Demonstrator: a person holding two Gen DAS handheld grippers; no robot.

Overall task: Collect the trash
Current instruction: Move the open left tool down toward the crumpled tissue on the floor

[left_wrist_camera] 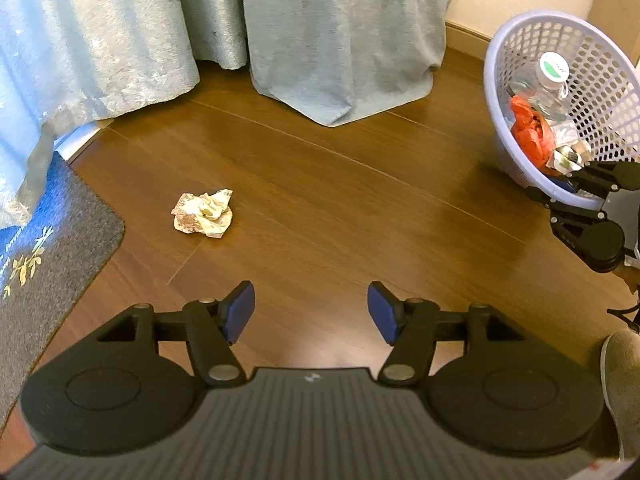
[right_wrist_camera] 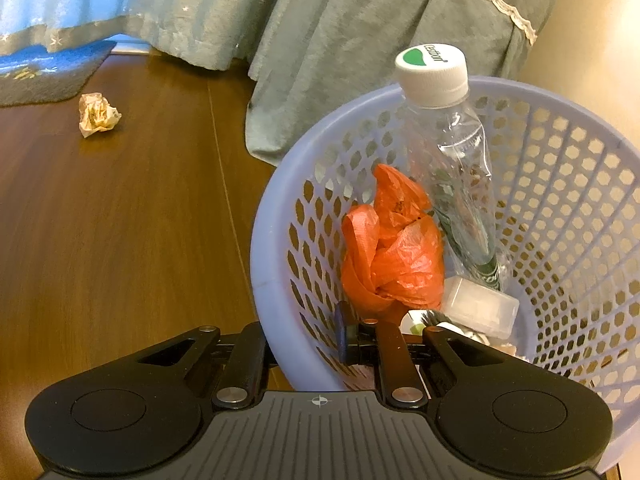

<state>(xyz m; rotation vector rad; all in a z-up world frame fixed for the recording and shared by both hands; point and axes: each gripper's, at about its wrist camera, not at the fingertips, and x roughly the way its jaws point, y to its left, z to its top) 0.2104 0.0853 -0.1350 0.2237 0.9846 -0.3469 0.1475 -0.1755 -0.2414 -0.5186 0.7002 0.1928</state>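
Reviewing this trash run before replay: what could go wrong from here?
1. The right gripper is clamped on the basket rim, and the basket looks tilted; the tall bottle could tip out.
2. The crumpled paper lies well ahead and left of the open left gripper, near the mat; reaching for it may swing the basket.

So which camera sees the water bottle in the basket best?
The right wrist view. There the bottle is close and big, from white cap to body, leaning in the purple basket. In the left wrist view it is small and far off, mostly just the cap.
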